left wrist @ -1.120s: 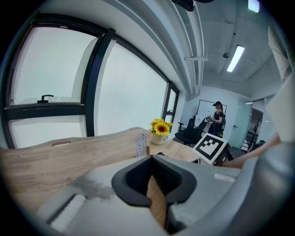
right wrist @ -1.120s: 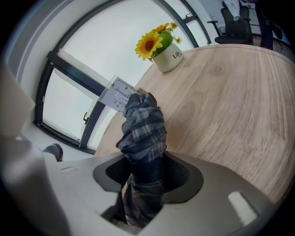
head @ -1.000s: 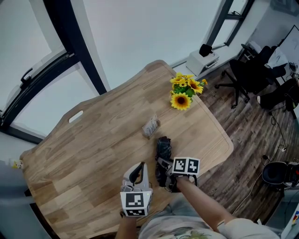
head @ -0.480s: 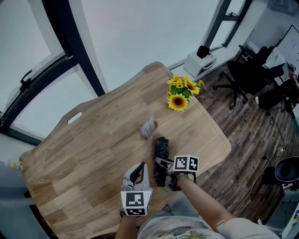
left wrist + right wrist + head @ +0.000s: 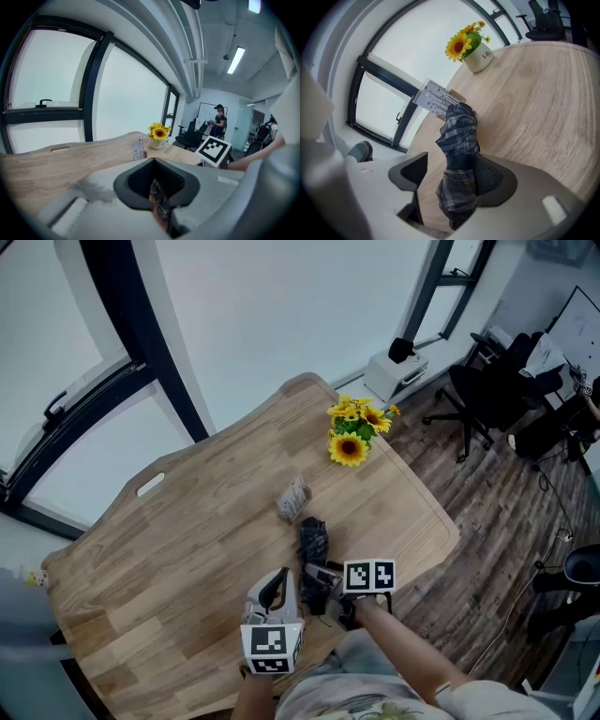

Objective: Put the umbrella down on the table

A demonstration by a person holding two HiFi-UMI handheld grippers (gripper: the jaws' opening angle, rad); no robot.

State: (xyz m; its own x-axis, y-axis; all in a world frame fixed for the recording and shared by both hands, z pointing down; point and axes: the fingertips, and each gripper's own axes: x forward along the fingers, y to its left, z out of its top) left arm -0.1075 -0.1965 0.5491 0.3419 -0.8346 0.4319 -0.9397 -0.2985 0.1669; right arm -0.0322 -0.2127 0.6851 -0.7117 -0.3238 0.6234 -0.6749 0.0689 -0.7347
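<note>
Where the wooden table (image 5: pixel 169 540) begins at the left, a slot-shaped cut-out (image 5: pixel 150 486) sits near its far edge, with dark window frames (image 5: pixel 117 324) behind it. Near the front edge, the left gripper (image 5: pixel 279 585) hangs just above the wood, pointing away from the person. Its jaws are drawn together, with nothing caught between them. Further back, a small printed card (image 5: pixel 293 497) stands upright. Just this side of the card lies the umbrella (image 5: pixel 459 136), a folded one in a dark plaid cover. It rests lengthwise on the table, its far end close to the card and its near end between the jaws of the right gripper (image 5: pixel 322 579). Those jaws have just been opening and now stand wide. The umbrella leans against one pad and is clear of the other, so it is not clamped. Toward the far right corner of the table a bunch of sunflowers (image 5: pixel 352 432) stands in a white pot. Beyond the table's right edge, a black office chair (image 5: pixel 483 390) stands on the dark plank floor.
</note>
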